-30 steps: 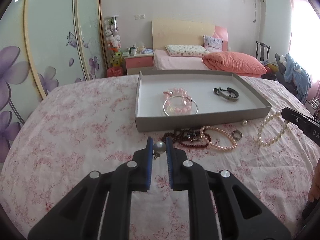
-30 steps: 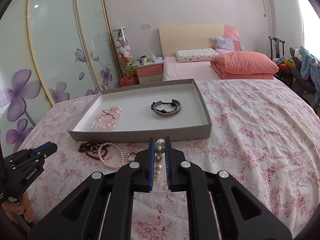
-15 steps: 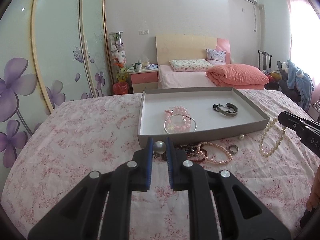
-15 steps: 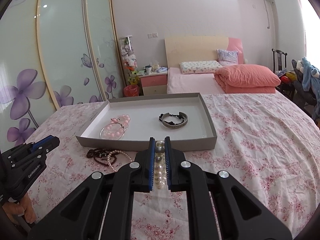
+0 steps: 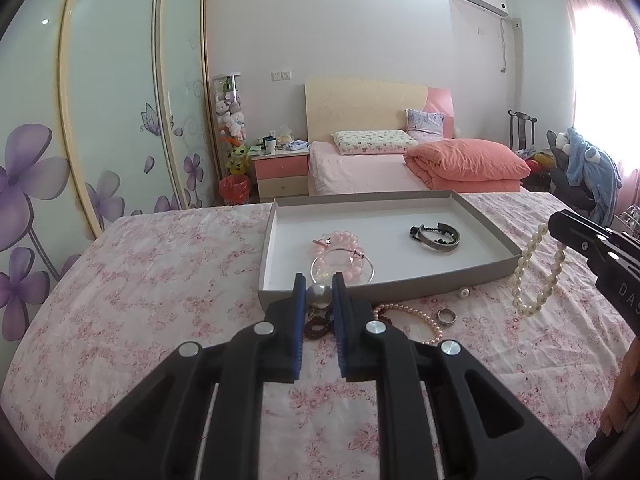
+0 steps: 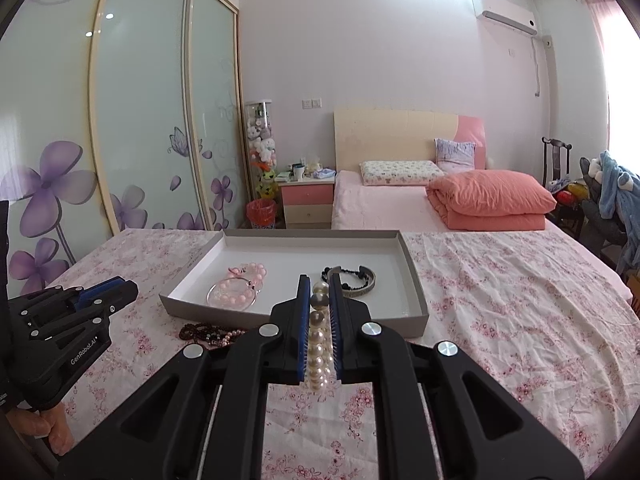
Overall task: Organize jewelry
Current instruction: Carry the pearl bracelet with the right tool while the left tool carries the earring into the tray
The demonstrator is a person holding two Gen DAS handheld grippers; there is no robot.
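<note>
A grey tray [image 5: 400, 286] with white floor lies on the floral bedspread and holds a pink bead bracelet [image 5: 340, 258] and a black bracelet [image 5: 436, 237]. My left gripper [image 5: 319, 294] is shut on a single large pearl [image 5: 319, 294], lifted above the tray's near edge. My right gripper [image 6: 319, 300] is shut on a white pearl necklace [image 6: 318, 344], which hangs in a loop right of the tray in the left wrist view [image 5: 536, 272]. On the bedspread before the tray lie a dark bead string [image 5: 318, 326], a pink pearl strand [image 5: 416, 316], a ring [image 5: 446, 316] and a small pearl [image 5: 464, 292].
The tray [image 6: 416, 312] is ahead of both grippers. Behind it stand a second bed with an orange quilt [image 5: 464, 164], a nightstand [image 5: 282, 176] and sliding wardrobe doors [image 5: 120, 120] at left. Open bedspread [image 6: 520, 300] stretches to the right.
Both grippers have risen and tilted up with their loads. The pearl necklace has come off the bedspread and now hangs from the right gripper.
</note>
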